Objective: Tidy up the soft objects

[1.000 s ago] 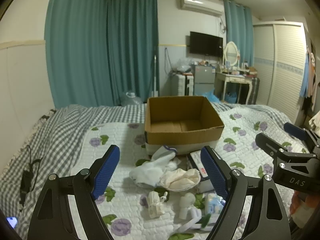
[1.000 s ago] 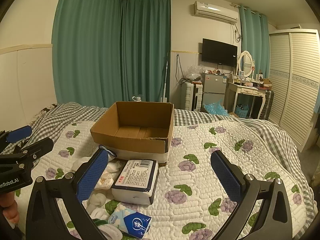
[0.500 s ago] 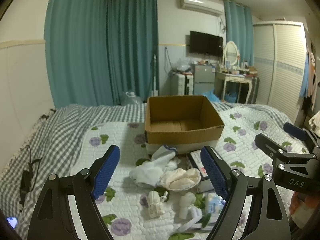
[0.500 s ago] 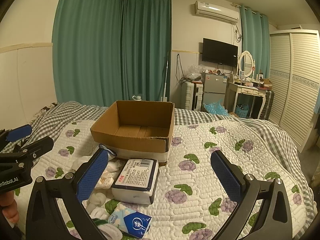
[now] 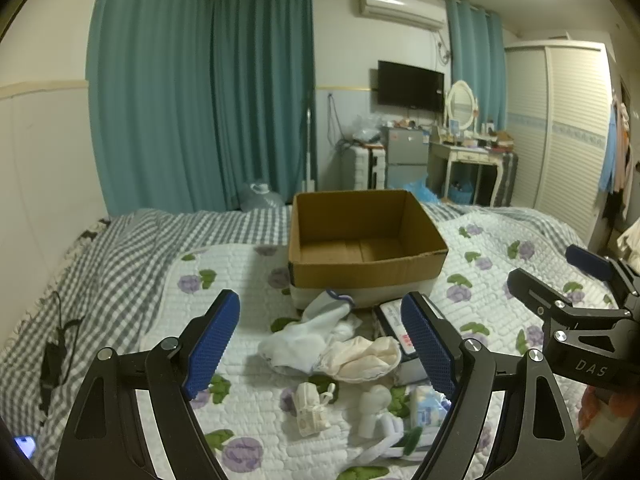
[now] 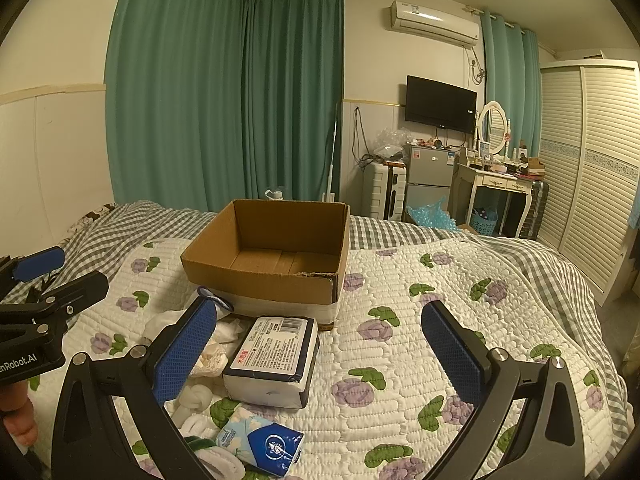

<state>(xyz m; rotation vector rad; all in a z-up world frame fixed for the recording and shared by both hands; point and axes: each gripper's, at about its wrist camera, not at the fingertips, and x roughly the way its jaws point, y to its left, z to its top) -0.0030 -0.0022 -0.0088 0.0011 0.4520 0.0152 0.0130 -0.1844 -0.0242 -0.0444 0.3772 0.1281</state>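
Both grippers hang above the near edge of the bed (image 5: 132,264), each with its 2 blue-padded fingers spread wide and nothing between them. The left gripper (image 5: 320,340) sits over a little heap of soft things on the flowered quilt (image 6: 460,320): a crumpled white sock (image 5: 304,336) with a cream-coloured cloth (image 5: 360,356) touching its right side, and nearer the bed's front edge a small folded white piece (image 5: 310,404) and a knotted white bundle (image 5: 370,404). The right gripper (image 6: 320,354) is just beside it, to the right, over open quilt; at its left finger lies a wrapped pack of tissues (image 6: 272,360), flat, with its label up. A smaller blue-and-white tissue packet (image 6: 260,442) lies nearer the front edge, close to the knotted bundle. Behind the heap, toward the middle of the bed, stands an open cardboard box (image 6: 268,256), upright, its inside bare as far as I can see. The sock's cuff reaches to the foot of the box's front wall.
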